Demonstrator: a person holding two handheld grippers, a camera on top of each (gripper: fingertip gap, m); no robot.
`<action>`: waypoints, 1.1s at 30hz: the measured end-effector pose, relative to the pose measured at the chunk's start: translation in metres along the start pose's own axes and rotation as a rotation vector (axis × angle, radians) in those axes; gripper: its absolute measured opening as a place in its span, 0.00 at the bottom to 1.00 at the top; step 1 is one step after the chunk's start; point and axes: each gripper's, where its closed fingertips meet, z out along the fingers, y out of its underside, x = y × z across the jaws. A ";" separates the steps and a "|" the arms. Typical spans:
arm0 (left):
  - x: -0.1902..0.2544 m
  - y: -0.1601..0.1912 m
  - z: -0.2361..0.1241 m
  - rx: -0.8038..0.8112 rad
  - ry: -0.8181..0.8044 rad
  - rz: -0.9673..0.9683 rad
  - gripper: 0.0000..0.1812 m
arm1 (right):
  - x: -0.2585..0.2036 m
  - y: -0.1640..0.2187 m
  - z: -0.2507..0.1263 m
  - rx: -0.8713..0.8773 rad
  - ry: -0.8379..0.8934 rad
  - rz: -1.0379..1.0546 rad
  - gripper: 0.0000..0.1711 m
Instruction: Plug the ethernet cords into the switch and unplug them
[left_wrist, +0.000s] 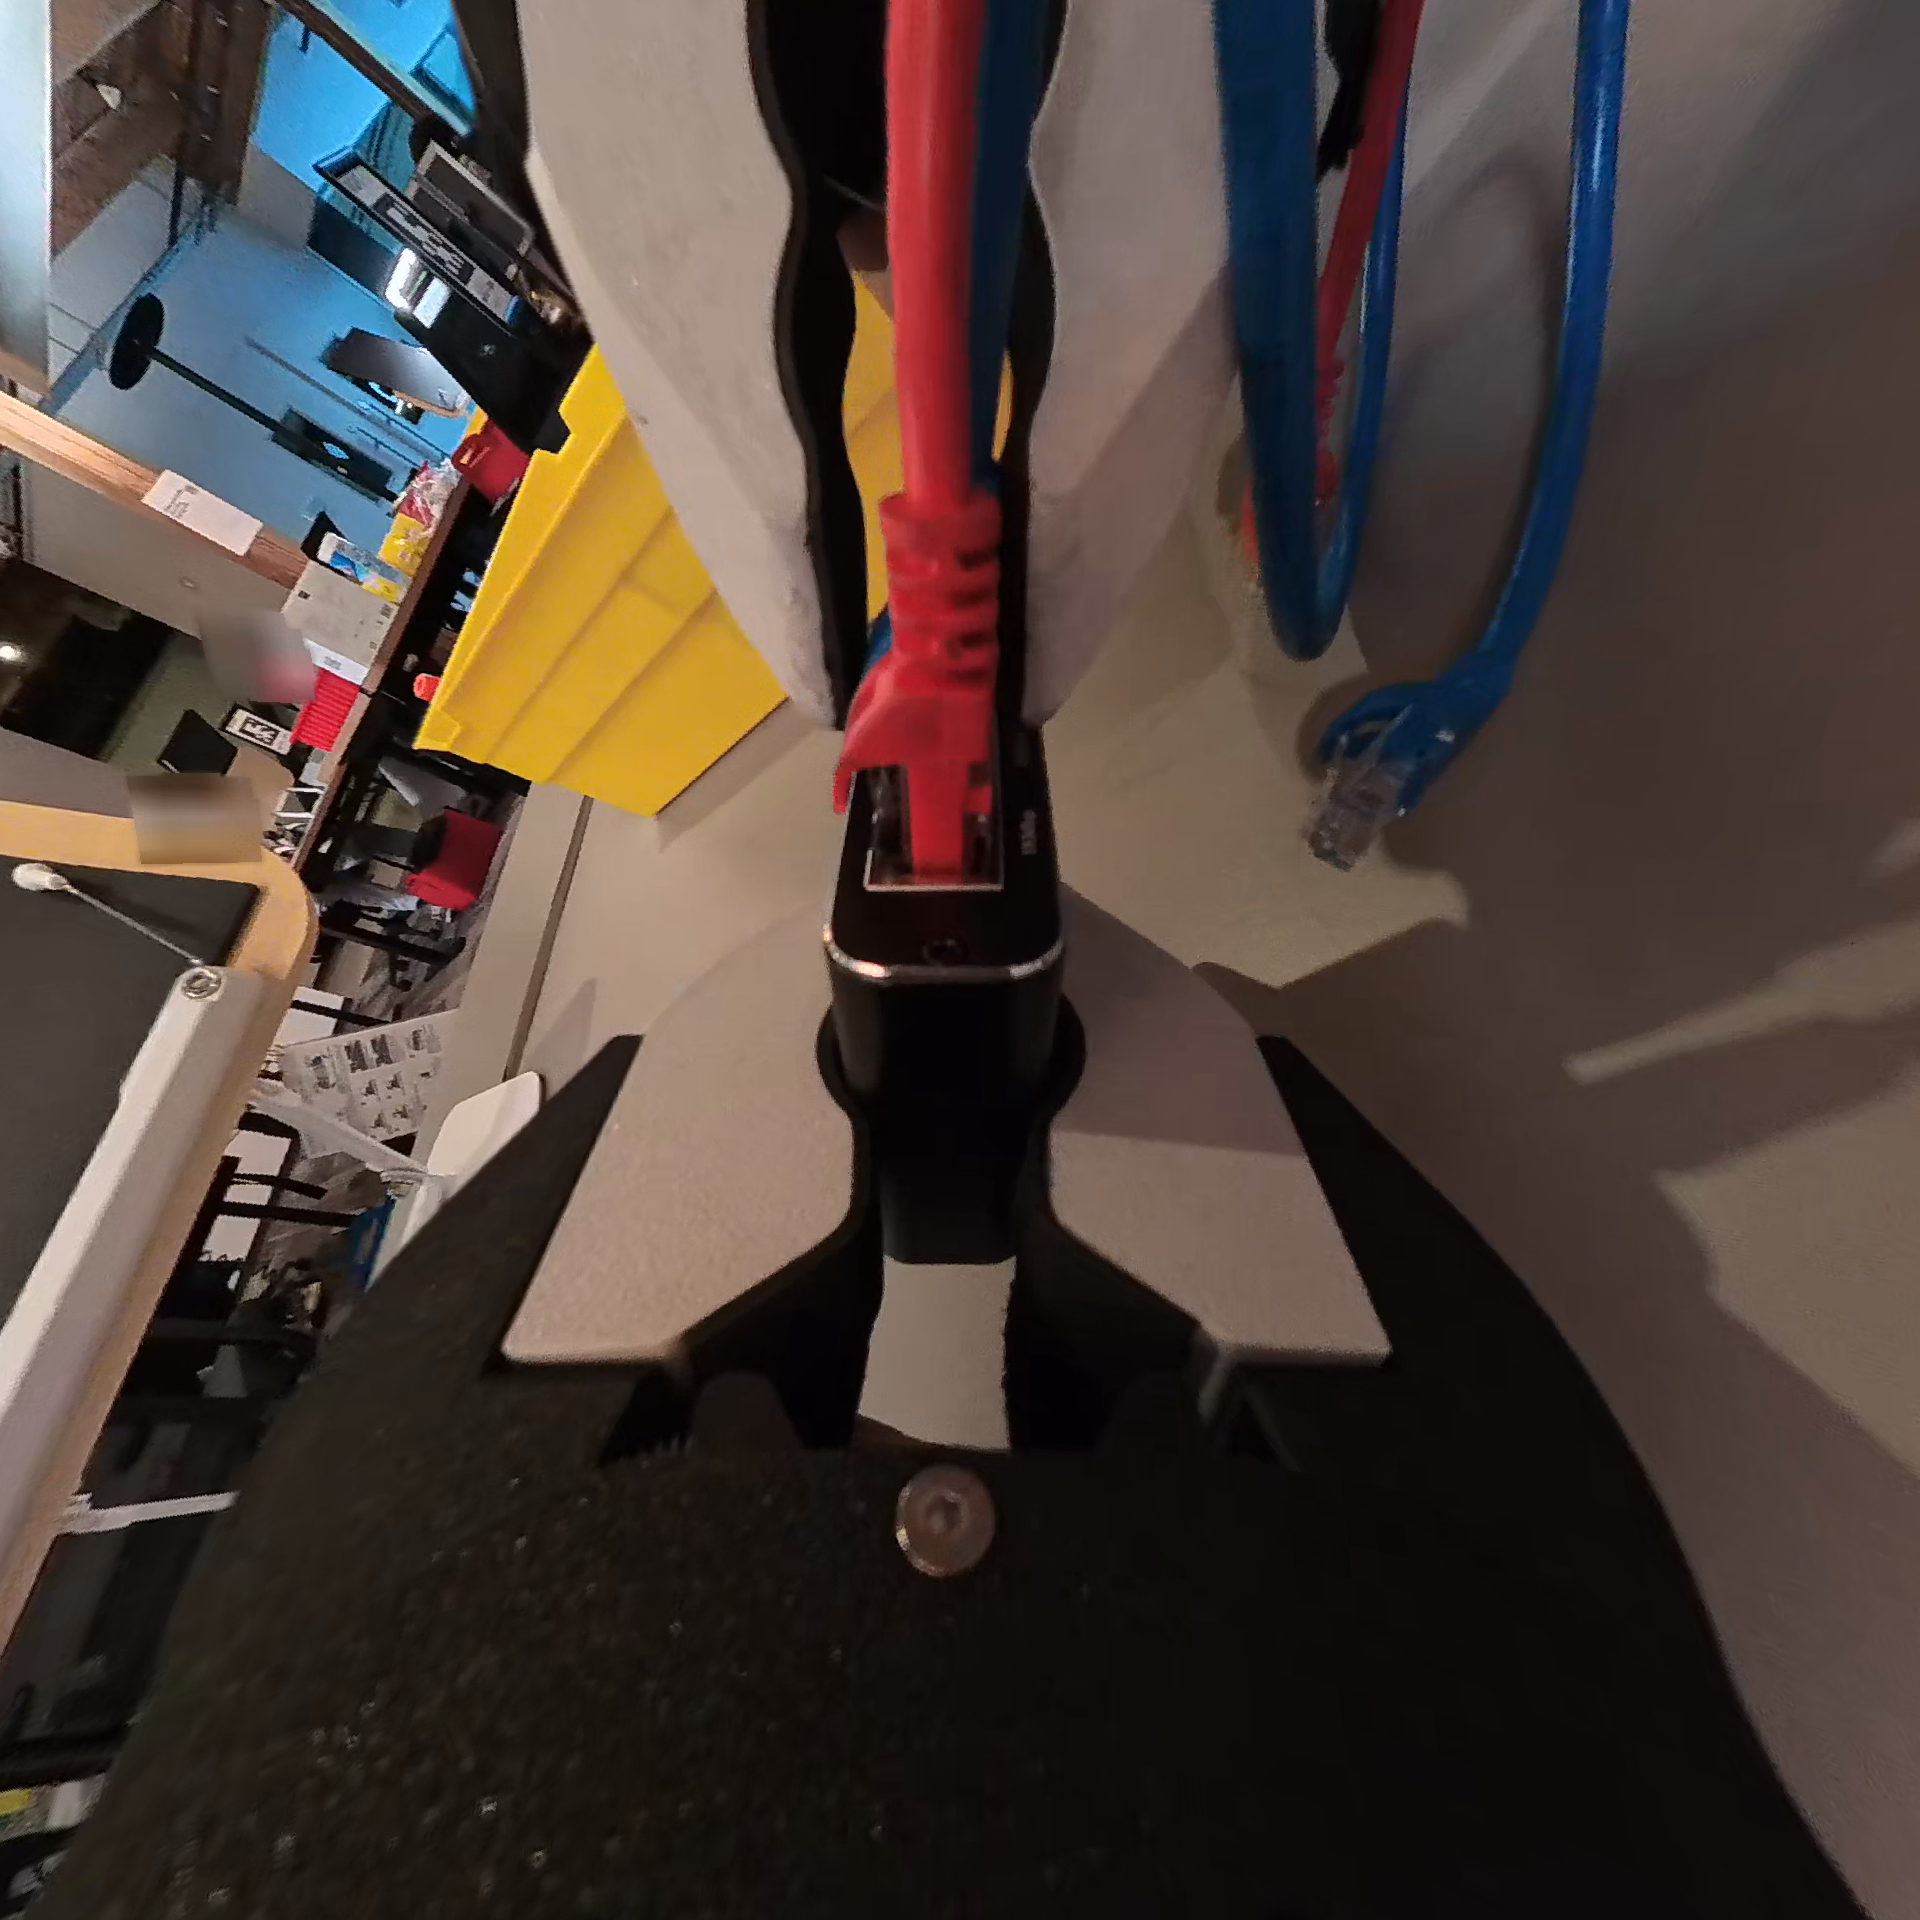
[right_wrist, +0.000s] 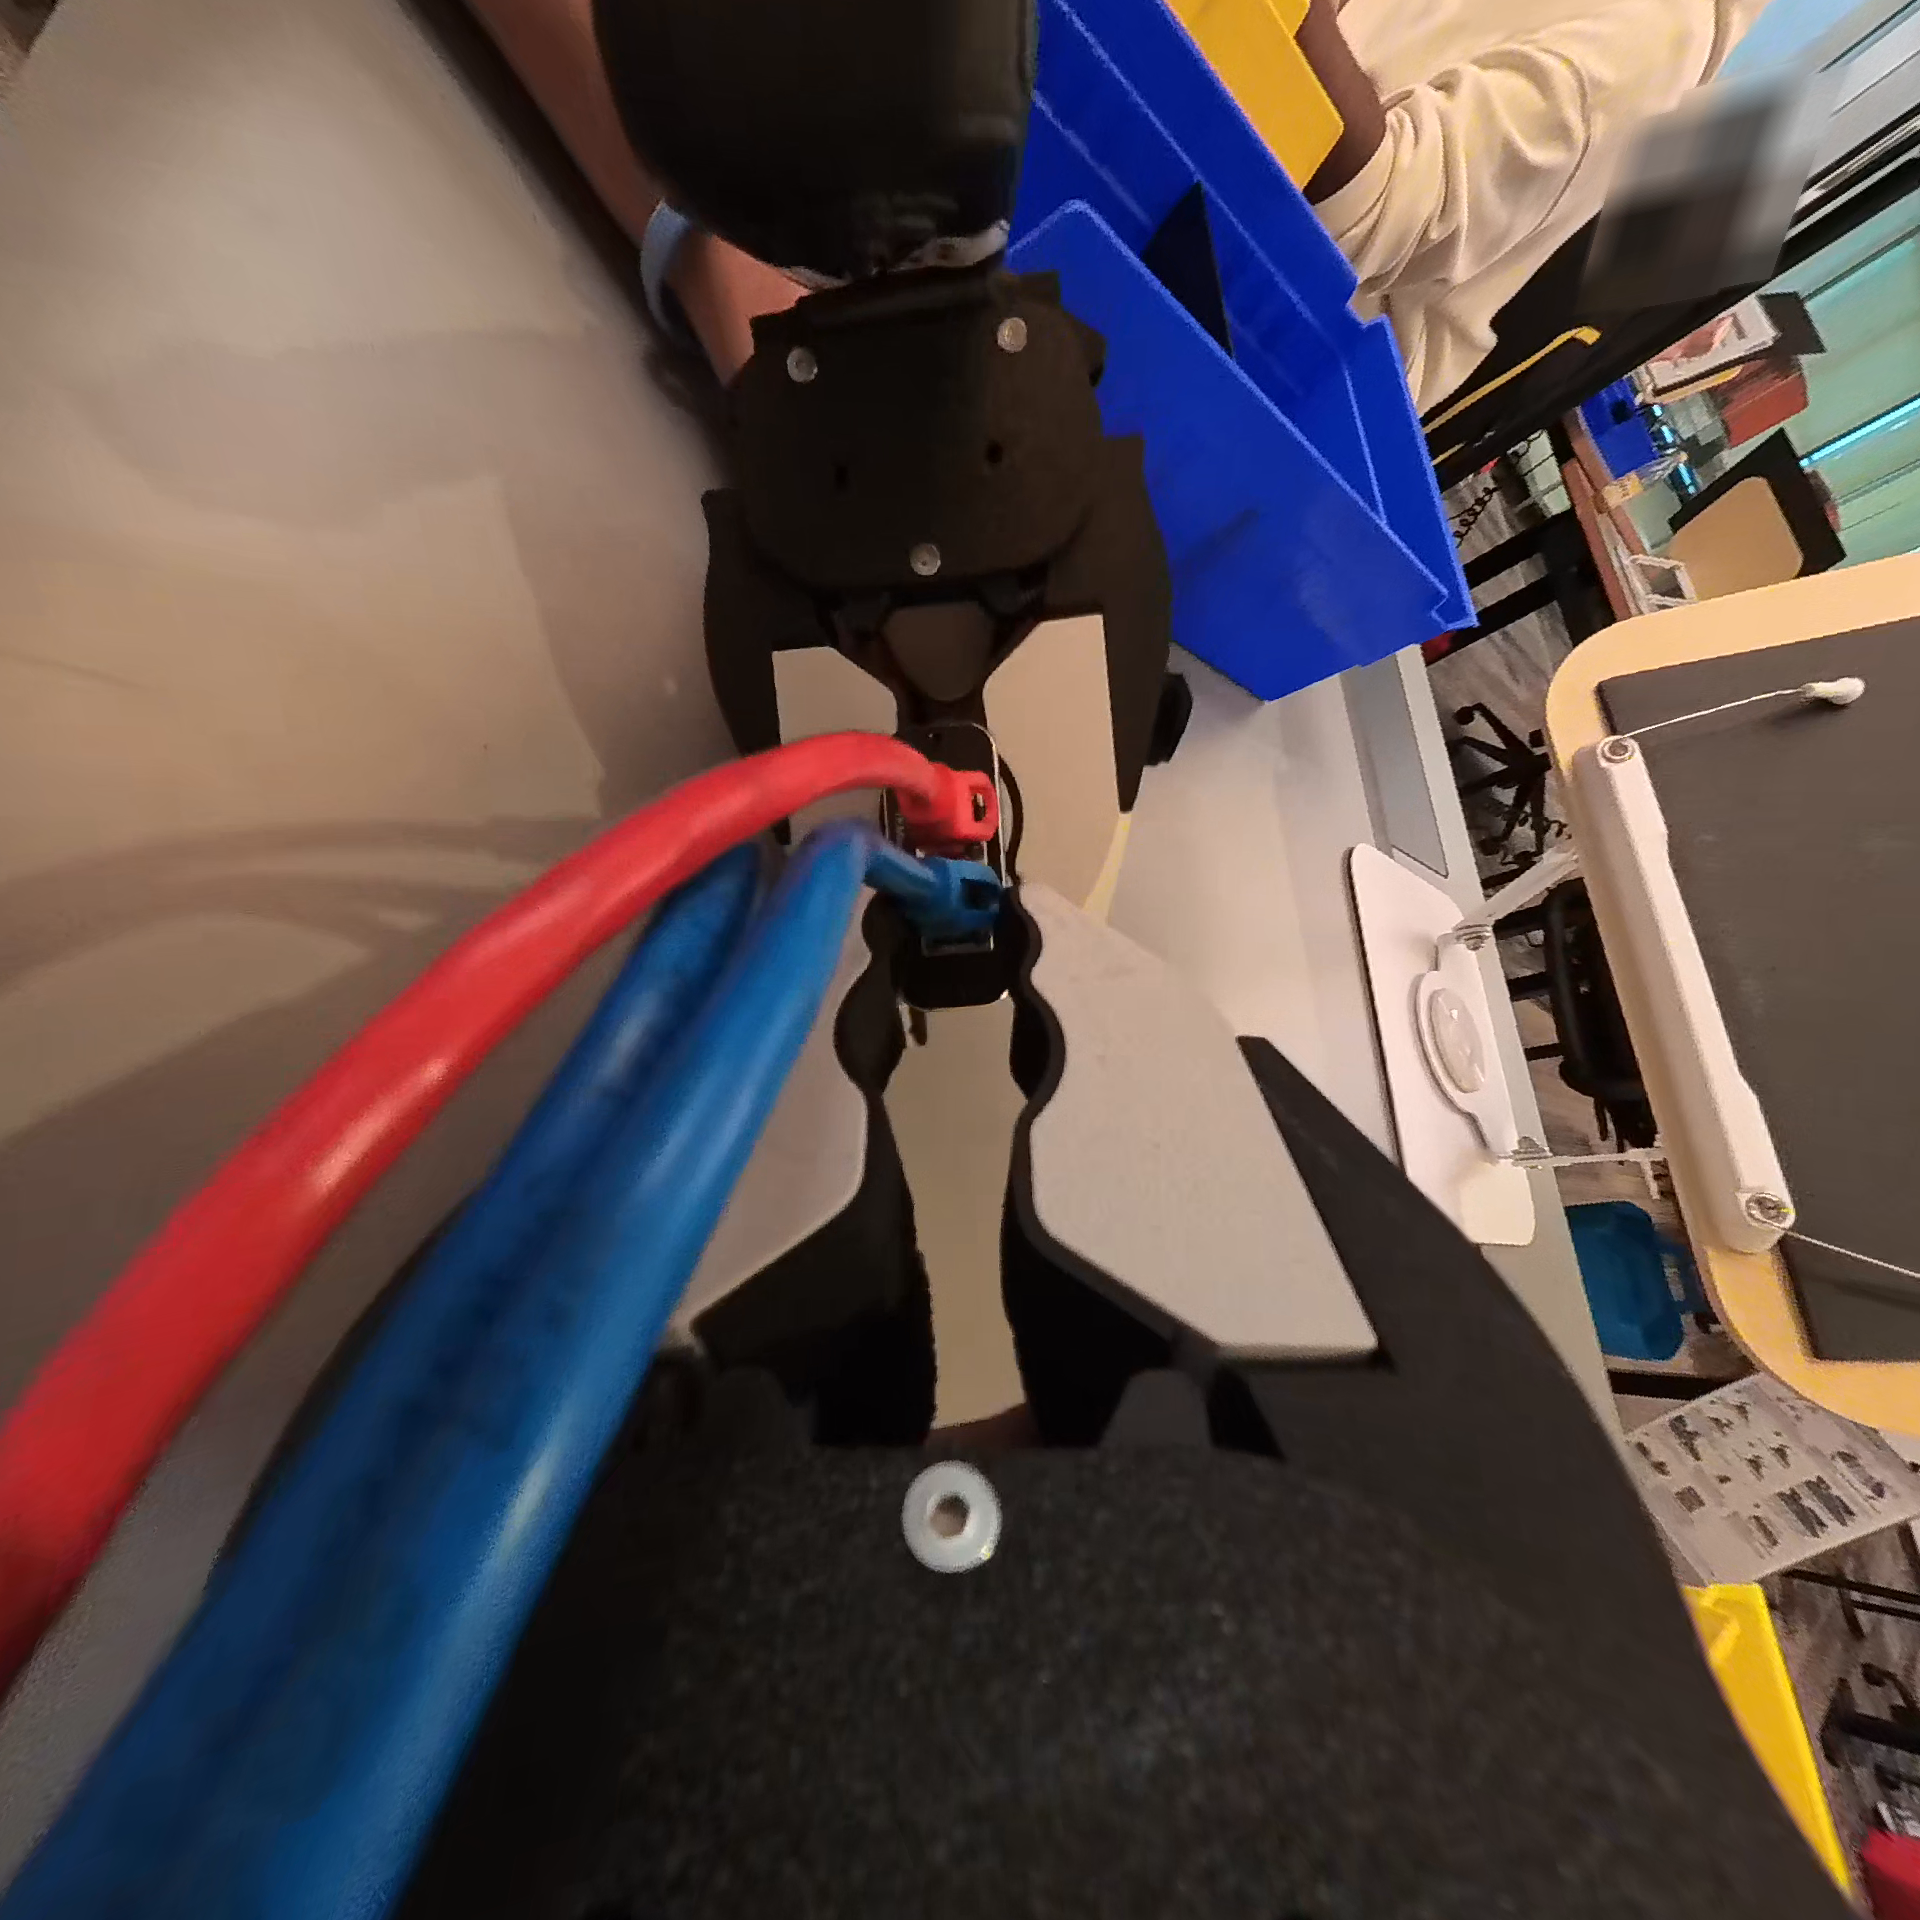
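My left gripper (left_wrist: 945, 1070) is shut on the small black switch (left_wrist: 940, 997) and holds it above the table. A red plug (left_wrist: 925, 748) on a red cord (left_wrist: 930, 312) sits in the port nearest my left fingers. In the right wrist view the switch (right_wrist: 951, 982) is end-on, with the red plug (right_wrist: 961, 808) and a blue plug (right_wrist: 951, 899) both in ports. My right gripper (right_wrist: 948, 935) faces the left gripper (right_wrist: 951, 769), its fingers closed closely about the blue plug. A second blue cord's loose plug (left_wrist: 1361, 800) lies on the table.
A yellow bin (left_wrist: 603, 623) and a blue bin (right_wrist: 1247, 468) stand at the white table's (left_wrist: 1662, 1039) edge. A person's cream sleeve (right_wrist: 1507, 156) is behind the blue bin. A second table with a black mat (right_wrist: 1766, 935) stands beside. Cords loop over the table (left_wrist: 1278, 312). Left tips to right tips: about 6 cm.
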 end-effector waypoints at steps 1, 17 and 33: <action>0.001 0.000 0.000 0.002 0.012 -0.016 0.14 | 0.001 0.000 0.000 -0.005 0.006 -0.013 0.08; 0.009 -0.008 -0.003 0.037 0.092 -0.136 0.15 | 0.001 -0.003 -0.005 -0.031 0.020 -0.004 0.08; -0.042 0.000 -0.030 -0.146 -0.507 0.580 0.14 | 0.004 0.021 0.002 -0.023 -0.358 1.289 0.18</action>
